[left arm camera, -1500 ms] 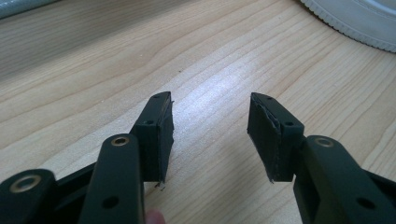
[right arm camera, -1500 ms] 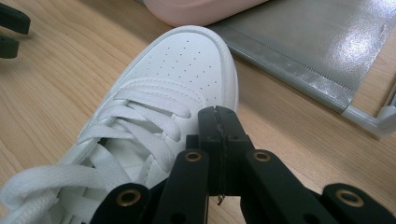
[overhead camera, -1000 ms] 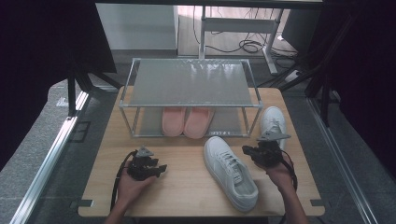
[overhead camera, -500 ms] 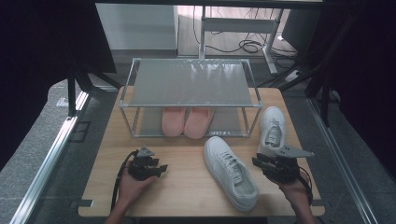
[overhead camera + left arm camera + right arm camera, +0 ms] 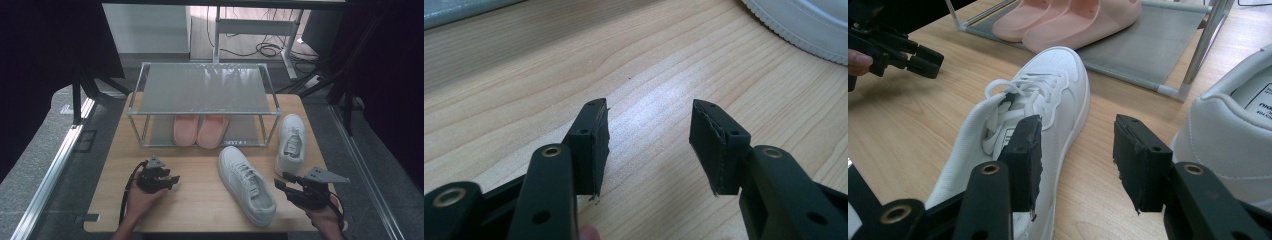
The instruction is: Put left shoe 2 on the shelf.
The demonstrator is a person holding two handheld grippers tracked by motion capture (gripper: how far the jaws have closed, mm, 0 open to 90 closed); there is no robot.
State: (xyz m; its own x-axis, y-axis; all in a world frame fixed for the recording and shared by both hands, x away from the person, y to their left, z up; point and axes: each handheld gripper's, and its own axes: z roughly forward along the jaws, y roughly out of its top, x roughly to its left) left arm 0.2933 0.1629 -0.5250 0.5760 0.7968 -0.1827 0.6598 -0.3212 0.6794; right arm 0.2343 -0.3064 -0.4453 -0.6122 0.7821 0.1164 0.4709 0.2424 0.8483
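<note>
Lying on its sole at an angle across the wooden table, the near white sneaker points its toe toward the shoe rack, where a pair of pink slippers sits on the lower shelf; the second white sneaker stands just beside the rack's right leg. The right gripper hangs at the near sneaker's heel end, its jaws having just been opening and now standing apart with nothing between them. The left gripper rests over bare wood, jaws wide and empty. The sneaker looks light, with a soft, yielding upper and loose laces that would slip or snag, so pinching there seems poor. The padded heel collar or the sidewall of the opening is probably the firmer hold, though the heel itself is hard to make out in the right gripper view. The rubber sole should keep it from sliding freely.
</note>
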